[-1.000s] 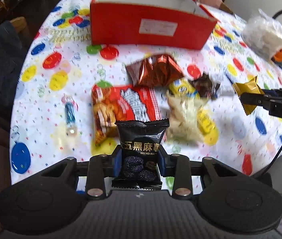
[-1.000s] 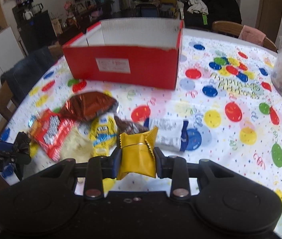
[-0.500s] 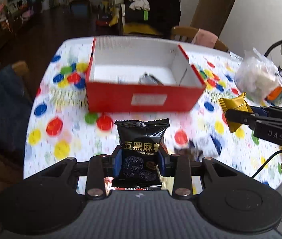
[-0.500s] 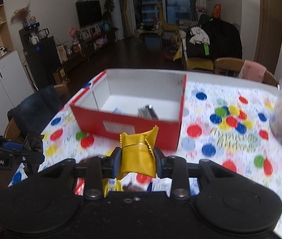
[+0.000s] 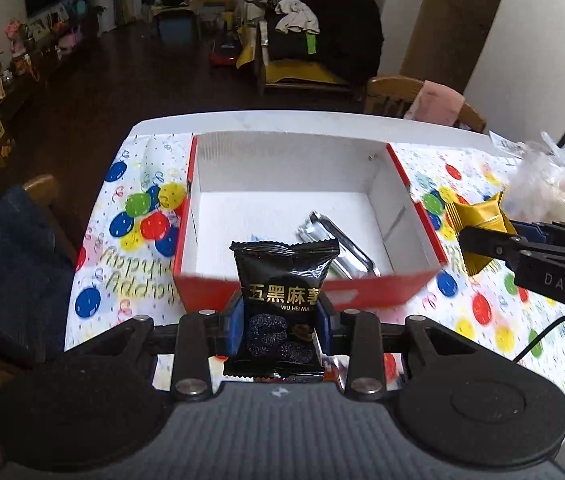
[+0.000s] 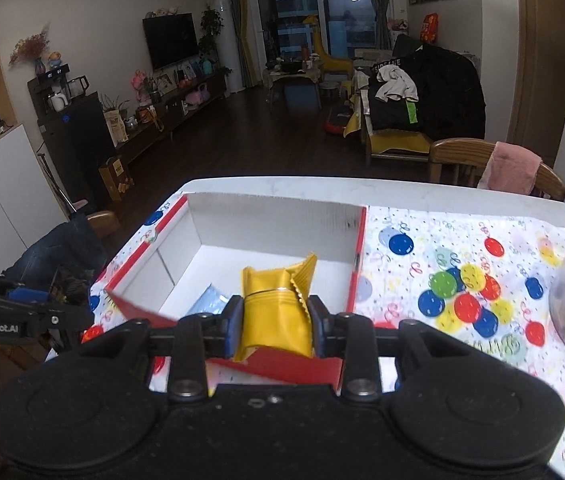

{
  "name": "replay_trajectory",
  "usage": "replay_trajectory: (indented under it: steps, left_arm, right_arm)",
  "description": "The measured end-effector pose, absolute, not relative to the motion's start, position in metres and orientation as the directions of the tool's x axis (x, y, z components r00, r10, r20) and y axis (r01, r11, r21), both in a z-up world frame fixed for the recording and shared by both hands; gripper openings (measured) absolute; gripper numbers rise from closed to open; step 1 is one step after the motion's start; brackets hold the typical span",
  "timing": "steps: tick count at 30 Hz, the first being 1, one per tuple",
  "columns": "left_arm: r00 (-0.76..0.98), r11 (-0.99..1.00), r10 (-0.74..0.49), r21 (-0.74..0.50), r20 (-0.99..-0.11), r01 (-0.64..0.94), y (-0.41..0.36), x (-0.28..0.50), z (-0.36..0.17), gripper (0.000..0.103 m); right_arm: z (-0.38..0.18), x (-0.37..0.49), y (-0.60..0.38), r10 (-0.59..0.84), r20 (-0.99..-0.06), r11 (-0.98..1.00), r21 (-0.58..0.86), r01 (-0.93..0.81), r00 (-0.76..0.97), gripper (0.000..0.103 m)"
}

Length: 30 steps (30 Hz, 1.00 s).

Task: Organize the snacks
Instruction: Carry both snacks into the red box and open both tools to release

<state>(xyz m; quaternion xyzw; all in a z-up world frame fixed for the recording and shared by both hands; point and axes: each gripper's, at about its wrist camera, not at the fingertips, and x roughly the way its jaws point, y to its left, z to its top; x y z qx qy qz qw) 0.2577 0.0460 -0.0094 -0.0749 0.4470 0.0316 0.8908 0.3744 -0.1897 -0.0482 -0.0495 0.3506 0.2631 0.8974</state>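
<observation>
Red box (image 5: 306, 298) on the table already has a silver packet (image 5: 336, 250); left hand-held gripper (image 5: 278, 322) holds a black packet (image 5: 284, 284), right hand-held gripper (image 6: 274, 316) a gold packet (image 6: 276, 308), neither dropped in yet.

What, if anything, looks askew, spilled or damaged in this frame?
Nothing stands out. The left gripper holds a black packet and the right gripper a gold packet, both near the red box. A silver packet and a blue one lie inside; nothing looks spilled or torn.
</observation>
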Motion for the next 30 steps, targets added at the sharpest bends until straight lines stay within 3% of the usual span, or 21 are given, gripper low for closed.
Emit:
replay_trajectory:
  steps: [14, 30]
  left_arm:
    - [0.487, 0.978, 0.080, -0.026, -0.870, -0.207, 0.060, 0.356, -0.038, 0.035]
    - [0.274, 0.959, 0.159, 0.082, -0.948, -0.272, 0.069, 0.423, -0.091, 0.035]
  right_arm:
    - [-0.088, 0.468, -0.148, 0.421, -0.767, 0.843, 0.133, -0.522, 0.485, 0.032]
    - [-0.144, 0.516, -0.094, 0.356, -0.881, 0.794, 0.109, -0.598, 0.313, 0.032]
